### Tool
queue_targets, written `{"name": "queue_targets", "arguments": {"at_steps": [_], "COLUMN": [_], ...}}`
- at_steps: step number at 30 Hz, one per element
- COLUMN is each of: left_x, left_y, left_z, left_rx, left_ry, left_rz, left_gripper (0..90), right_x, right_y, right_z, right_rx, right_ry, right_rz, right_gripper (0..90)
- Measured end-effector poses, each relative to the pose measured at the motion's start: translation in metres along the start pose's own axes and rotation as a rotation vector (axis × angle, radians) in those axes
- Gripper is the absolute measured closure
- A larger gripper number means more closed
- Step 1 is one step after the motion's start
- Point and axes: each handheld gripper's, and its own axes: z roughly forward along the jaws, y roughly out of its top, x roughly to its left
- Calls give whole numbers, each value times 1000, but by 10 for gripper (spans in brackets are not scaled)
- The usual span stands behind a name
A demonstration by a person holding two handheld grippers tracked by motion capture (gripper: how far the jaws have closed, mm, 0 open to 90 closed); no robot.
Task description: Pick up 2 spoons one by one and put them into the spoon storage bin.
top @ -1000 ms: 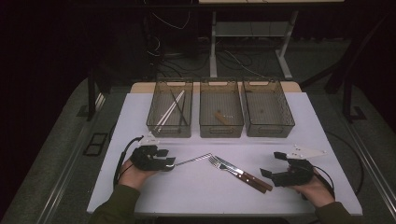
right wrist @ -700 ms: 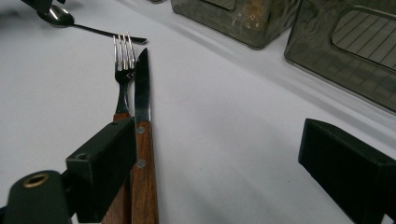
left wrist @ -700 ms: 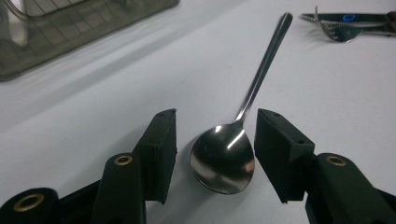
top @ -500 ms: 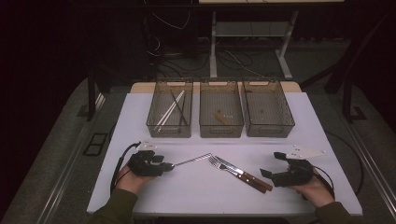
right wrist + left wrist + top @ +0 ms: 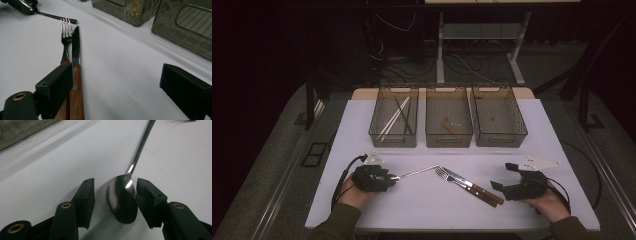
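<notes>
With its bowl flat on the table (image 5: 362, 140), the spoon (image 5: 122, 200) sits btwn the left gripper (image 5: 113, 202) pads, jaws narrow, not yet clamped. Risk: slick bowl squirts out. Right gripper (image 5: 120, 87) gapes wide beside fork (image 5: 65, 37) + knife (image 5: 76, 50), right of spoon.

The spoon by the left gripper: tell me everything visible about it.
The spoon is polished metal, one piece, with an oval bowl and a long slim handle. It lies flat on the white table, bowl between the open jaws of the left gripper, handle running away toward the fork. The right-hand pad looks close to the bowl's edge; contact is unclear.
</notes>
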Motion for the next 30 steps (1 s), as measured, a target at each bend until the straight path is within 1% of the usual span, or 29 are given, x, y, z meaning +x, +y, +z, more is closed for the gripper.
{"name": "queue_targets", "arguments": {"at_steps": [4, 9, 13, 16, 17, 21, 24, 27, 30], "left_x": [-3, -4, -5, -5, -6, -9, -8, -8, -7], "left_y": [1, 1, 1, 2, 2, 3, 3, 3, 3], "left_z": [0, 1, 0, 0, 1, 1, 2, 2, 2], "left_rx": [5, 1, 7, 8, 13, 28, 22, 20, 24], "left_ry": [-2, -21, -32, -52, -64, -65, -73, -76, -79], "left_rz": [25, 31, 38, 42, 50, 70, 50, 41, 46], "left_gripper": [540, 611, 650, 705, 735, 803, 825, 830, 834], "right_x": [0, 0, 0, 1, 1, 1, 1, 1, 1], "right_y": [0, 0, 0, 0, 0, 0, 0, 0, 0], "right_z": [0, 0, 0, 0, 0, 0, 0, 0, 0], "right_rx": [0, -1, -1, 0, 1, 1, 1, 1, 2], "right_ry": [0, 1, 0, 1, 2, 1, 1, 1, 1], "right_rz": [0, -1, -1, -2, -2, -4, -4, -4, -5], "right_gripper": [120, 119, 120, 120, 119, 120, 120, 120, 120]}}
